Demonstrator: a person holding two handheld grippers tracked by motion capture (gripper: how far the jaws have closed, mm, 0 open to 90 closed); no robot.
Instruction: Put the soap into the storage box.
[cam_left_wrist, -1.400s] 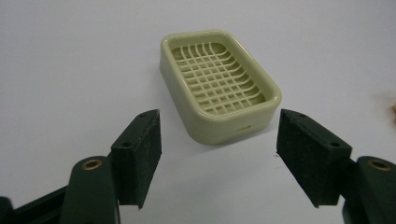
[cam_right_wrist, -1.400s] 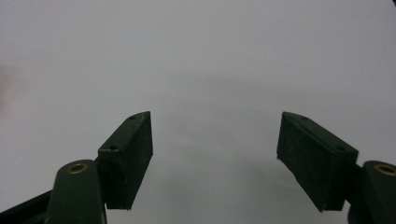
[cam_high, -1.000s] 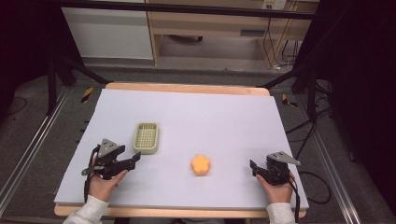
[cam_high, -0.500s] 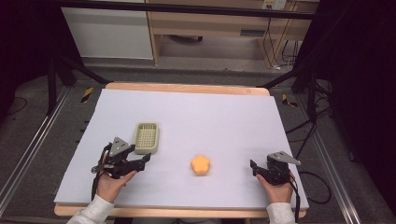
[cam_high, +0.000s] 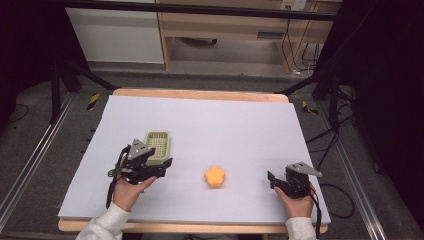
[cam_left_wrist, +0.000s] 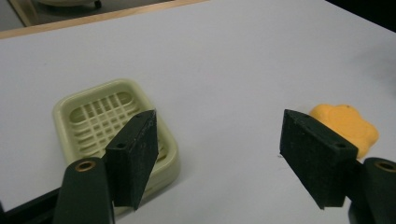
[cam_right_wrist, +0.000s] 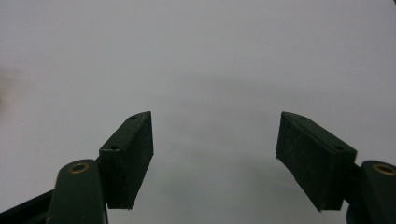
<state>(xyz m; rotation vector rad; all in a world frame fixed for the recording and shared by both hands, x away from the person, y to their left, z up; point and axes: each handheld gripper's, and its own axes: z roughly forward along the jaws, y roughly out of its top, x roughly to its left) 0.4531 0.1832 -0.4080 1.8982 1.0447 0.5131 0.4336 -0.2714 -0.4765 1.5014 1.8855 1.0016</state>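
Black fingers (cam_left_wrist: 135, 154) of both grippers stand apart, empty, the left's just opening.

Tray (cam_high: 158, 146) & sponge (cam_high: 214, 176) block mid-table; rest free.

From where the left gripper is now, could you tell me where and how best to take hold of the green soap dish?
Grip the soap dish across its short width, one jaw on each long rim, coming from above. It lies flat and open side up on the table, and its raised rim looks narrow enough for the left gripper, whose jaws have just been opening with nothing between them. The slatted floor probably offers no hold.
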